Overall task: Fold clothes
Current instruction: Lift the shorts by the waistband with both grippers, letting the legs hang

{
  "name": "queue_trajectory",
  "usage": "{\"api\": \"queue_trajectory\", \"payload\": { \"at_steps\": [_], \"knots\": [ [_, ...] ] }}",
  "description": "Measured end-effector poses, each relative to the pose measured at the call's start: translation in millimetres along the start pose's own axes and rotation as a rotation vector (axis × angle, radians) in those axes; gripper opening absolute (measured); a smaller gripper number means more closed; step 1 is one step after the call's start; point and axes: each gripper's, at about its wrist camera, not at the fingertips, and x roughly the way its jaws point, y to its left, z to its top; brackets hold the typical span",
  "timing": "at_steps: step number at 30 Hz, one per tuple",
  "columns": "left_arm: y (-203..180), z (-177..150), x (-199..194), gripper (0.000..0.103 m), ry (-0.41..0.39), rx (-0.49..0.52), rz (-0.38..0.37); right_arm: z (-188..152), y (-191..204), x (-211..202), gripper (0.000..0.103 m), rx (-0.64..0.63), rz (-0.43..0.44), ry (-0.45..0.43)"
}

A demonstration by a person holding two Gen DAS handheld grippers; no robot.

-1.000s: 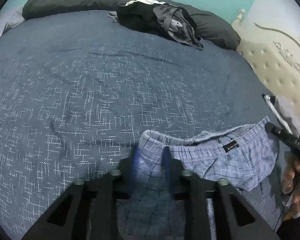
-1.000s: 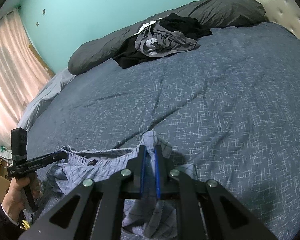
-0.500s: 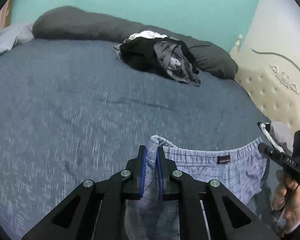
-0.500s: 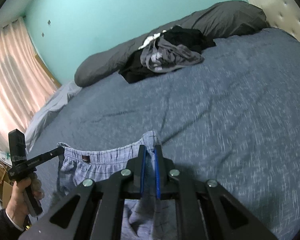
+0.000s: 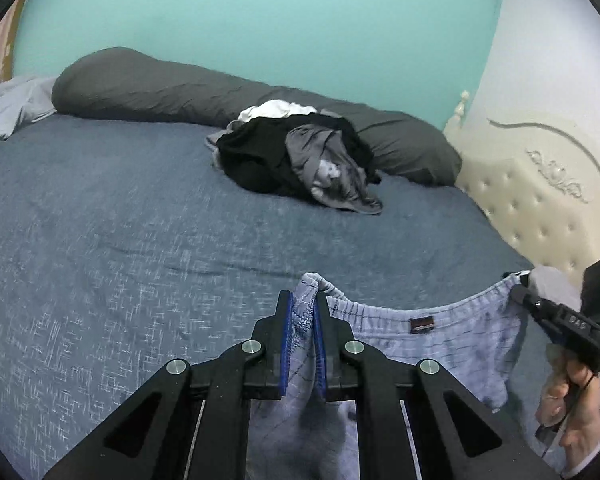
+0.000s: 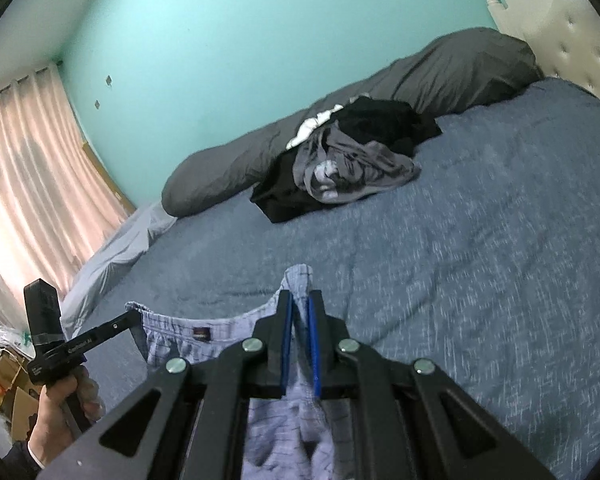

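Left gripper (image 5: pixel 301 312): jaws clenched on one end of the waistband of the checked shorts (image 5: pixel 428 344). Right gripper (image 6: pixel 298 312): jaws clenched on the other end of the same waistband.

Position: shorts hang between the two grippers, held up off the bed (image 5: pixel 140 240) near its front edge. The waistband sags in a shallow arc from one grip to the other; the body of the garment drops out of view below the jaws.

Handling, judged from the drape: thin woven cotton, light, fully limp, no stiffness of its own. The elastic waistband is the firmest part and bunches between the pads, so a slip seems unlikely. The two waistband ends suit spreading it flat; for a fold, the leg hems would be the other natural hold, not visible now.

Writing: small dark woven label (image 5: pixel 422 324) at mid waistband, text too small to read. Right gripper body carries pale lettering in the left view, roughly "DAS", uncertain. Lettering on the left gripper body in the right view is blurred, unreadable.

Elsewhere: clothes pile (image 5: pixel 300 164), black, grey and white, rumpled, lies far across the bed against the long grey pillow (image 5: pixel 148 84).
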Motion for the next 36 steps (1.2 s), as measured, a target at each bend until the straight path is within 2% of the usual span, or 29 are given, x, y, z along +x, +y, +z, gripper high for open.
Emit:
{"api": "queue_trajectory", "payload": {
  "at_steps": [5,15,21,25,30,36],
  "knots": [
    [-12,5,-40,0.010,-0.044,-0.013,-0.016,11,9,-11,0.007,-0.009,0.013,-0.033],
    [-62,37,-166,0.010,-0.158,0.062,-0.024,47,75,-107,0.007,-0.132,0.036,-0.115],
    [-78,59,-227,0.010,-0.203,0.074,-0.033,71,109,-162,0.007,-0.179,0.065,-0.165],
    [-89,60,-251,0.010,-0.215,0.100,-0.020,76,128,-189,0.007,-0.209,0.086,-0.171],
    [-98,52,-272,0.010,-0.204,0.110,-0.021,66,135,-208,0.007,-0.220,0.099,-0.147],
    [-98,39,-266,0.010,-0.148,0.111,-0.029,47,132,-213,0.007,-0.229,0.085,-0.093]
  ]
}}
